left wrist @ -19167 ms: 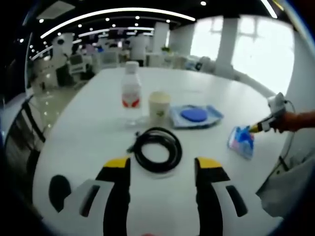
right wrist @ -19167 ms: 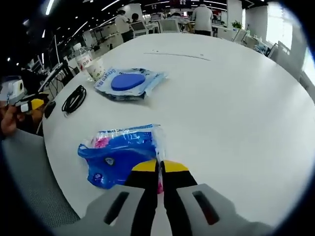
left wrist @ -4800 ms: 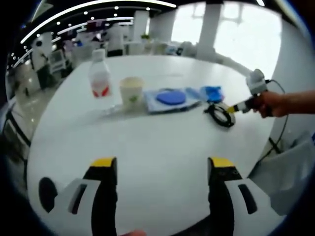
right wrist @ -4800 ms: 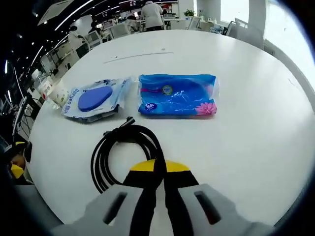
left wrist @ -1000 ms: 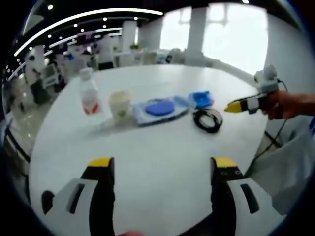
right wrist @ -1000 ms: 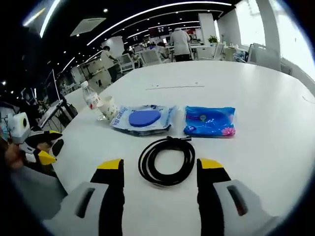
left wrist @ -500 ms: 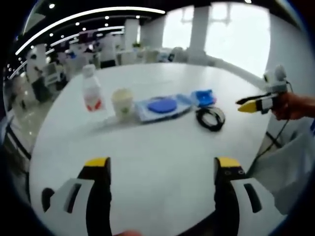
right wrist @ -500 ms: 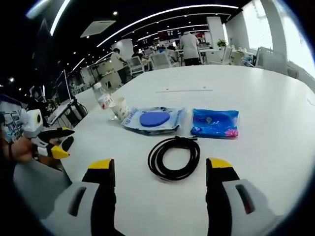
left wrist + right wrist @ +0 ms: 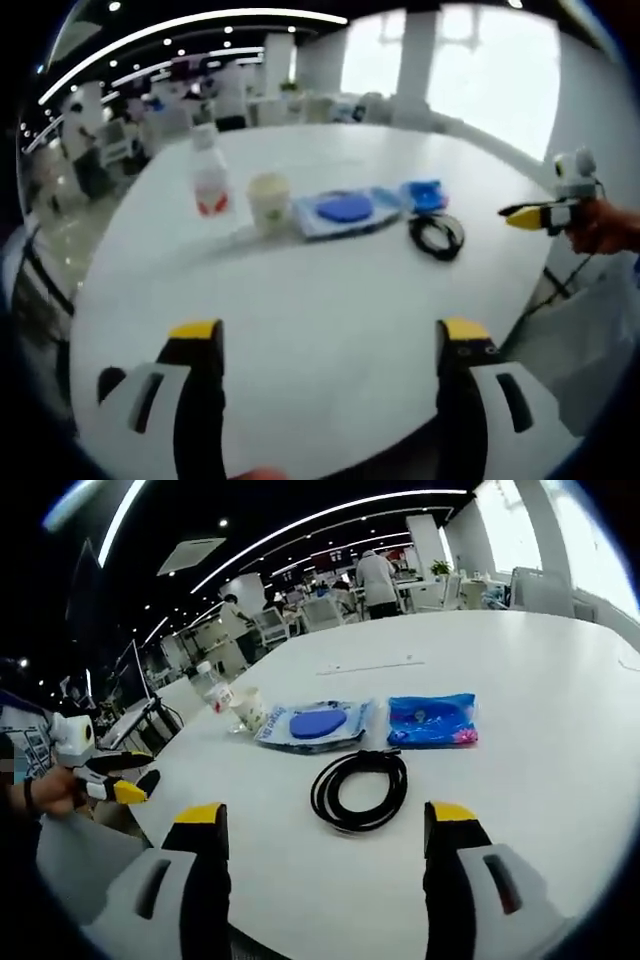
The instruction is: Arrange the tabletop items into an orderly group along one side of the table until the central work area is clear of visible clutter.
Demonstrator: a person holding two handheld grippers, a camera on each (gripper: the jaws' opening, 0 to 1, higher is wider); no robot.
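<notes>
Cable [image 9: 360, 790] lies apart from table [image 9: 560, 780] edges.

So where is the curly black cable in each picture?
Left gripper view: the black cable lies right of centre on the white table, at the end of the row.
Right gripper view: the black cable lies near the middle, just ahead of the open claw.
Shared landmark: the blue packet, right next to the cable in both.
</notes>
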